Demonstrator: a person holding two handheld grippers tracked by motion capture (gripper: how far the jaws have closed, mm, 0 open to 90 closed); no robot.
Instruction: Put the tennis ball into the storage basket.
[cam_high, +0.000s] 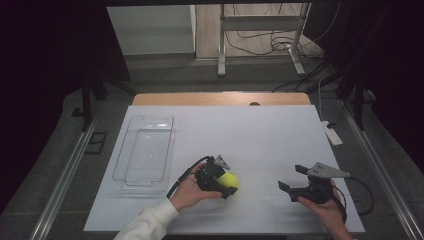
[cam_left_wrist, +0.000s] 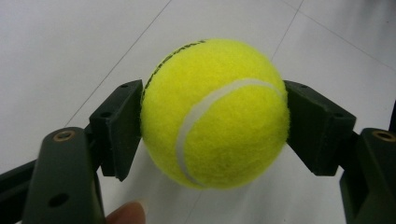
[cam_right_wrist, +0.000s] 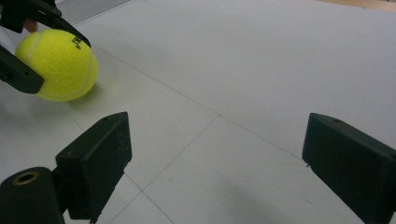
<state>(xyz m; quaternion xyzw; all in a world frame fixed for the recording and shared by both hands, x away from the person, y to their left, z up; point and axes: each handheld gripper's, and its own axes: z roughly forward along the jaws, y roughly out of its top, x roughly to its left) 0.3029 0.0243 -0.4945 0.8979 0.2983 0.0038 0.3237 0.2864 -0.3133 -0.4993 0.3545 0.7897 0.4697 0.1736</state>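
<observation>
Left gripper (cam_high: 226, 184): held in the person's left hand (cam_high: 189, 194), its two jaws pressed against opposite sides of the tennis ball (cam_high: 229, 181); in the left gripper view the pads (cam_left_wrist: 122, 122) met the ball (cam_left_wrist: 215, 114) at about its widest line.
Ball position: near the front middle of the white table sheet (cam_high: 260, 135), low over it or resting on it; which of the two could not be told.
Slip risk: the felt sphere touched each flat pad over a small patch only, so a slackened squeeze or a quick swing was judged likely to let the ball roll out forward.
Right gripper (cam_high: 294, 180): held in the right hand (cam_high: 325, 207) to the right, well apart from the ball, jaws spread wide and carrying nothing.
Collision risk: the right gripper view looked toward the ball (cam_right_wrist: 57, 64), so a careless sweep left could knock it loose.
Clear tray (cam_high: 146, 150): farther back on the left, empty, with low walls.
Placement risk: if the tray was the target, a release from height would probably make the ball bounce out, and a dropped ball could roll off the sheet's edge.
</observation>
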